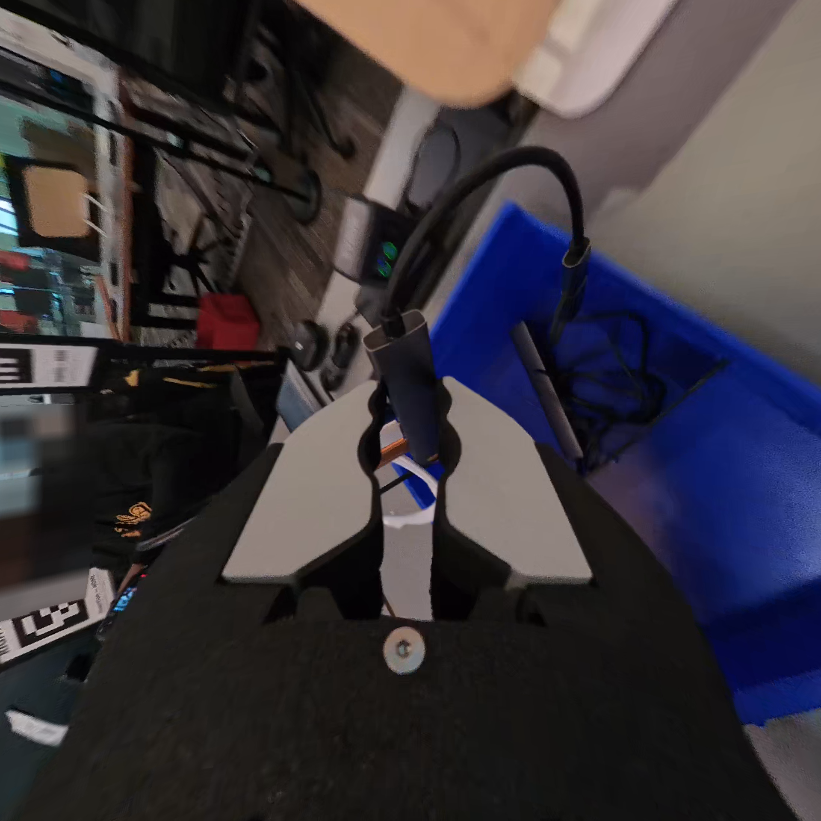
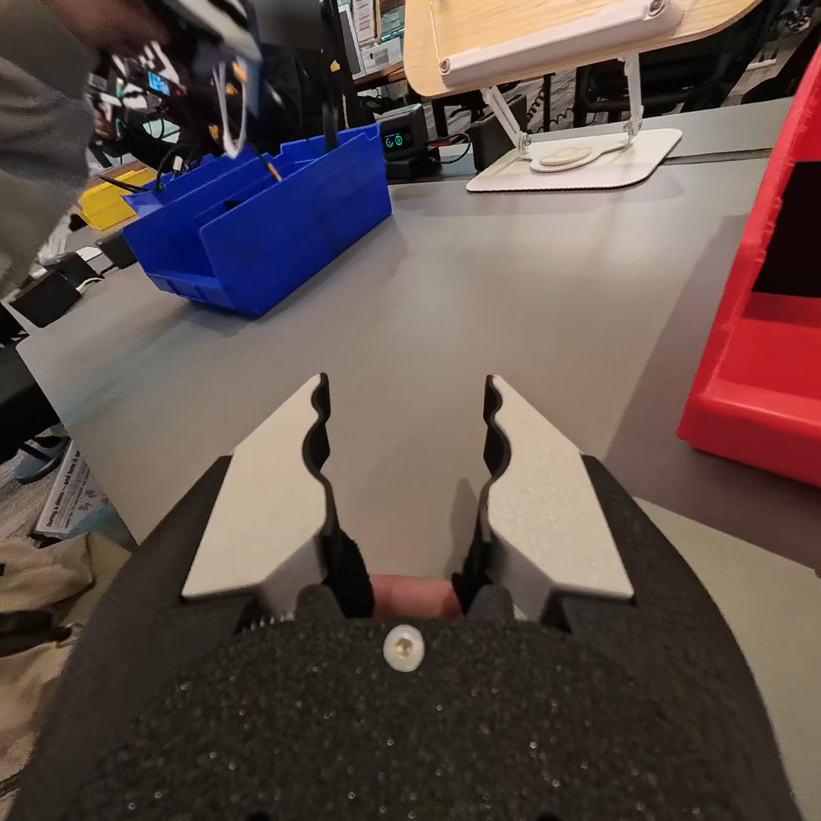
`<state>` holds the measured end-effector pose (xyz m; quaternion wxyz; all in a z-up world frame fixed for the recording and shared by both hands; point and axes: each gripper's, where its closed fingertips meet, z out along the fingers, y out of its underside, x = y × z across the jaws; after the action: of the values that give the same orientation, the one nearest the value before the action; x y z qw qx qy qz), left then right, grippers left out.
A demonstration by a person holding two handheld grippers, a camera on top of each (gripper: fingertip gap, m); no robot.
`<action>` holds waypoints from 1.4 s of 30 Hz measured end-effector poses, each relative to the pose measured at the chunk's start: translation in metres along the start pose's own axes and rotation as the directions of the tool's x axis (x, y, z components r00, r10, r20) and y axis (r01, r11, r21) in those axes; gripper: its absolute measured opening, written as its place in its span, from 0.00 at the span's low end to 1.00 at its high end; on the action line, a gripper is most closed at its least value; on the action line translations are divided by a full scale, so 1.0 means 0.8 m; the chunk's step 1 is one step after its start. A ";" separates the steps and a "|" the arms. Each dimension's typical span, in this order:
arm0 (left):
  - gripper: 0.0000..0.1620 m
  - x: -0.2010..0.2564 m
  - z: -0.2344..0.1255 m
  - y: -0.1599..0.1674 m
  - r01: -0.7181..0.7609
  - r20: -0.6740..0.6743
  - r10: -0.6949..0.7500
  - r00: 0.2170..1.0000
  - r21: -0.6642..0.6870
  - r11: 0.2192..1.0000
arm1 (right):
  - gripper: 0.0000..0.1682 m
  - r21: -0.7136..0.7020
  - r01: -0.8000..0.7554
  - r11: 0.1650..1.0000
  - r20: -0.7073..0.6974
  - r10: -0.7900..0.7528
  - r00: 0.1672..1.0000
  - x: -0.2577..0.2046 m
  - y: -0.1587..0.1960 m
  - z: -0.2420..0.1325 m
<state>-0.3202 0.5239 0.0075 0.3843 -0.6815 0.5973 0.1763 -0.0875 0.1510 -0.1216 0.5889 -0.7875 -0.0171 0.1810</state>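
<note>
While the left gripper (image 1: 408,413) clenches a slim dark adapter (image 1: 406,377) above the blue bin (image 1: 711,444), the right gripper's (image 2: 406,400) fingers gape, empty.

Even, bright indoor light with soft shadows. The left wrist view is strongly blurred at its edges; the right is blurred only at upper left. Wide-angle bending shows at the borders.

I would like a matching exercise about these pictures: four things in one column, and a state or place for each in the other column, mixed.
Things:
1. left tool
2. right tool
3. blue bin
4. red bin

States or places:
a. open, holding nothing, above the grey table
b. at the right edge of the right wrist view
c. shut on a dark adapter with a black cable
d. holds tangled black cords

Pairs: 1-c, 2-a, 3-d, 4-b
</note>
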 end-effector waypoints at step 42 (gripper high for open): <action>0.05 0.274 -0.268 -0.200 0.903 -0.935 -0.031 -0.353 -0.349 0.250 | 0.13 0.287 0.624 0.727 -0.012 -0.648 0.761 -0.102 -0.170 0.018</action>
<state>-0.1663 0.2164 0.0421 0.1110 -0.6003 0.2329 -0.7570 -0.1429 0.1860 0.0240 0.7166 -0.6358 -0.2867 0.0035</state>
